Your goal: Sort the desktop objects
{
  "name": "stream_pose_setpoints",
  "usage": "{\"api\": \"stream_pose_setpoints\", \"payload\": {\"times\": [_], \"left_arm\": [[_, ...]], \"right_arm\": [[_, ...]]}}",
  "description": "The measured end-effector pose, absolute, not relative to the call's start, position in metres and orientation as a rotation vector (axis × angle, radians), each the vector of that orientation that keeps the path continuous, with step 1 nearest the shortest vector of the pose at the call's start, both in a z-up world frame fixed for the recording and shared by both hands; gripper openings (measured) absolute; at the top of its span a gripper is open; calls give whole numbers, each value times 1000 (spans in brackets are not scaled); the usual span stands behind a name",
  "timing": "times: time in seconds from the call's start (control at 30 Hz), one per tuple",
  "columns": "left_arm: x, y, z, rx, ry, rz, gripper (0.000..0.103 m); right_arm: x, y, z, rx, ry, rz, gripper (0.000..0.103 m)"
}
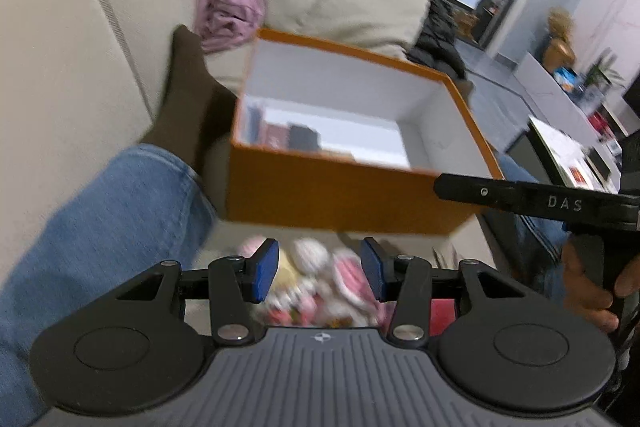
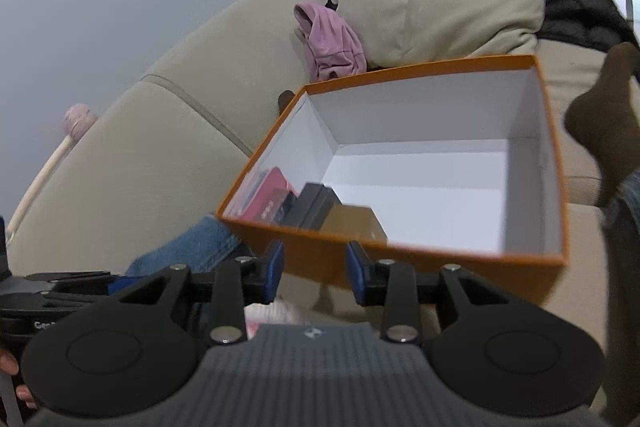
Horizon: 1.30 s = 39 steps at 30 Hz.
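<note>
Orange cardboard box (image 2: 400,269) with white lining sits on soft cushion; both my grippers' jaws are apart, empty. Left gripper (image 1: 319,269) hovers over pink-white clutter (image 1: 320,283) just before box. Sloppy grab could nudge box.

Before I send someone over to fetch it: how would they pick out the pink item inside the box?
Find the beige sofa, then the open orange box with white walls resting on it. In the box's near corner lie three flat items; the pink one sits outermost, beside a black one and a tan one.
</note>
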State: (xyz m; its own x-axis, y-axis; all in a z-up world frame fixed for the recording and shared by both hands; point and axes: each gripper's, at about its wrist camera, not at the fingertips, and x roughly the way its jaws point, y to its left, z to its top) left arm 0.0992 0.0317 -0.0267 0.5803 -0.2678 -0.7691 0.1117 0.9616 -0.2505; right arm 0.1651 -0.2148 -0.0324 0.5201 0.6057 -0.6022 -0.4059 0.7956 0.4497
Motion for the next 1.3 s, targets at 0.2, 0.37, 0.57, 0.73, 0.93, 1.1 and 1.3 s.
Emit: {"api": "stream_pose_setpoints", "payload": {"times": [0.2, 0.37, 0.57, 0.73, 0.93, 1.1, 1.3], "left_arm": [[78, 3, -47, -143, 967, -294, 53], [70, -32, -62, -57, 946, -359, 59], [71, -61, -83, 22, 977, -412, 63], [75, -69, -95, 21, 986, -438, 65], [78, -66, -110, 9, 1015, -444, 57], [84, -57, -113, -92, 1029, -487, 23], [81, -48, -101, -85, 1010, -474, 5]], "right_arm": [[124, -239, -46, 204, 831, 530, 38], [99, -266, -57, 236, 833, 459, 45], [86, -282, -80, 269, 915, 388, 48], [82, -280, -91, 278, 956, 403, 48], [83, -278, -95, 269, 959, 400, 47], [88, -276, -103, 279, 986, 407, 24], [95, -275, -91, 255, 944, 422, 21]]}}
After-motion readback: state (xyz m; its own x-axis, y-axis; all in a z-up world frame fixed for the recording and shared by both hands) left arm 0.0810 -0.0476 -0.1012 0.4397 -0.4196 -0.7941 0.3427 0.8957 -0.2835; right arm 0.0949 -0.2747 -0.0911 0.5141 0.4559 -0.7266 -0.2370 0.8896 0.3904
